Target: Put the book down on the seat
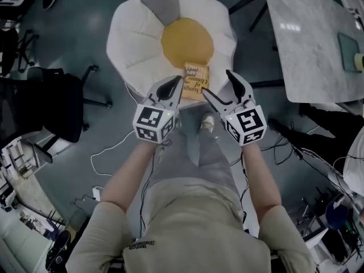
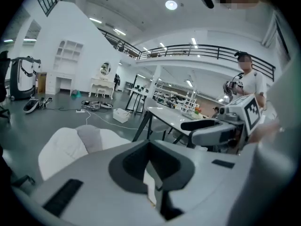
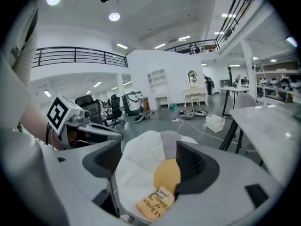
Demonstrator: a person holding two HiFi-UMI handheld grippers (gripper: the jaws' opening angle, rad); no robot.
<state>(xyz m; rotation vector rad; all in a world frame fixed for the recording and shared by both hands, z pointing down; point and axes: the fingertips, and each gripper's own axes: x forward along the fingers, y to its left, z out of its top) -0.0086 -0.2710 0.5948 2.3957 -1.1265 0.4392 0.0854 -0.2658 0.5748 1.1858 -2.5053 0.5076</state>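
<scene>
Head view: the book (image 1: 196, 81) lies flat on the near edge of the flower-shaped seat (image 1: 131, 38), touching its yellow centre. The left gripper (image 1: 180, 82) and right gripper (image 1: 215, 82) flank the book's left and right sides. Left gripper view: its jaws are pressed together, gripping nothing. Right gripper view: its jaws stand spread and empty, and the book shows beyond, between them.

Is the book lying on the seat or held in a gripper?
On the seat: the book lies flat and closed at its near edge, no jaws touching it.
</scene>
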